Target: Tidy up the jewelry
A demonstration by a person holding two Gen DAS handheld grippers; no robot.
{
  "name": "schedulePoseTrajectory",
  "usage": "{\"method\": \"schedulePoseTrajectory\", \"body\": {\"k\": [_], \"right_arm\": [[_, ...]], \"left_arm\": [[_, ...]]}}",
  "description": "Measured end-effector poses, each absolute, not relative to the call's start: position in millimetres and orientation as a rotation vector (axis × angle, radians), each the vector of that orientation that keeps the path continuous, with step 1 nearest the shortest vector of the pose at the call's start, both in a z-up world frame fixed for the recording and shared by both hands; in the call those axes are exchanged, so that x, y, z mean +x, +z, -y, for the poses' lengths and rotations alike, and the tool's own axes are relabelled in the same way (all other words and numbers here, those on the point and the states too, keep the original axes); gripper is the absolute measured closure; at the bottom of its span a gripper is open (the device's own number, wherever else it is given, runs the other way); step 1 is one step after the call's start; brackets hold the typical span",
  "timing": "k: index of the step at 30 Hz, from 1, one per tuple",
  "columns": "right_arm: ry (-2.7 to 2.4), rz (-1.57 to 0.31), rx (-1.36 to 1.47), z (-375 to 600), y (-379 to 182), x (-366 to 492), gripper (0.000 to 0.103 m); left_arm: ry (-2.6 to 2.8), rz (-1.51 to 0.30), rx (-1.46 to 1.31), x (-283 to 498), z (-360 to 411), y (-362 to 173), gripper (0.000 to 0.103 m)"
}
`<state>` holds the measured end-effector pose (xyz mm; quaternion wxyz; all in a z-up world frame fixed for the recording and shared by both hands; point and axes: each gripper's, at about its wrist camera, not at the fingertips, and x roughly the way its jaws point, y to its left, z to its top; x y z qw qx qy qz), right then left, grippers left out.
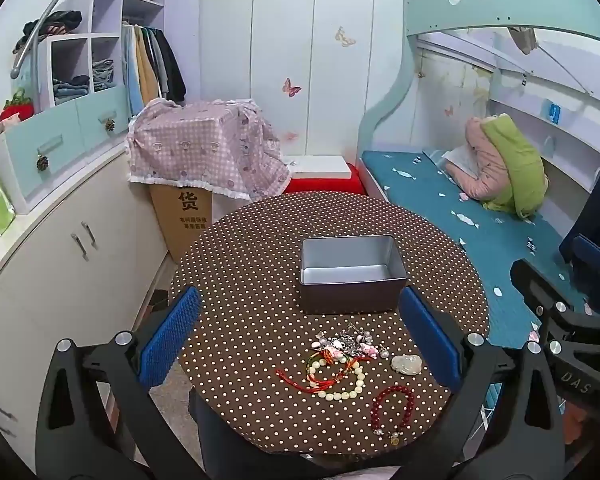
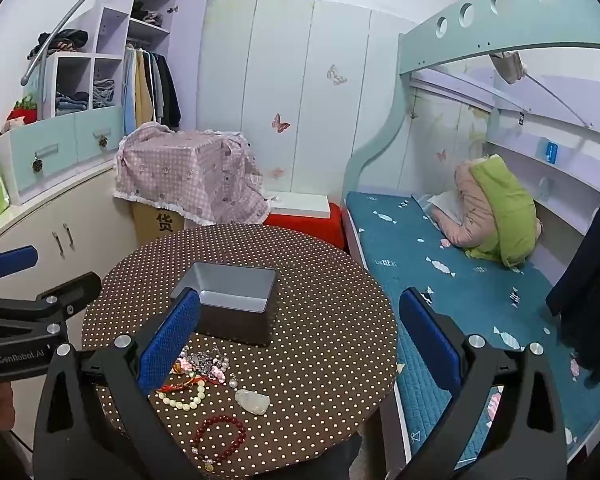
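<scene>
An empty grey metal tin [image 1: 350, 272] stands mid-table on the brown polka-dot cloth [image 1: 252, 264]; it also shows in the right wrist view [image 2: 236, 304]. In front of it lies jewelry: a tangle of charms [image 1: 350, 344], a cream bead bracelet with red cord [image 1: 336, 376], a pale jade pendant [image 1: 407, 363] and a dark red bead bracelet [image 1: 392, 404]. My left gripper [image 1: 300, 340] is open and empty, above the jewelry. My right gripper [image 2: 300, 340] is open and empty, to the right of the pile; the pendant [image 2: 253, 401] and the red bracelet [image 2: 220, 436] lie between its fingers.
A bed with a teal cover [image 1: 480, 216] runs along the table's right side. A cardboard box under a pink cloth [image 1: 204, 152] stands behind the table. White cabinets [image 1: 60, 264] line the left. A red stool [image 2: 304, 220] sits at the back.
</scene>
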<state>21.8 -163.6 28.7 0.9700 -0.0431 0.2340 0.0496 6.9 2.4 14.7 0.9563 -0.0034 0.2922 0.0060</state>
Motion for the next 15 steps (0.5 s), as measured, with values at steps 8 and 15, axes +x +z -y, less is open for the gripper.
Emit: {"method": "schedulePoseTrajectory", "body": {"k": [8, 15], "right_arm": [[0.105, -0.476, -0.088, 164.0, 29.2, 23.6, 0.007], [0.101, -0.480, -0.086, 163.6, 29.3, 23.2, 0.007]], "left_arm": [[0.018, -0.592, -0.009, 6.3, -3.3, 13.8, 0.005], [0.020, -0.595, -0.011, 4.0, -5.0, 18.0, 0.005]]}}
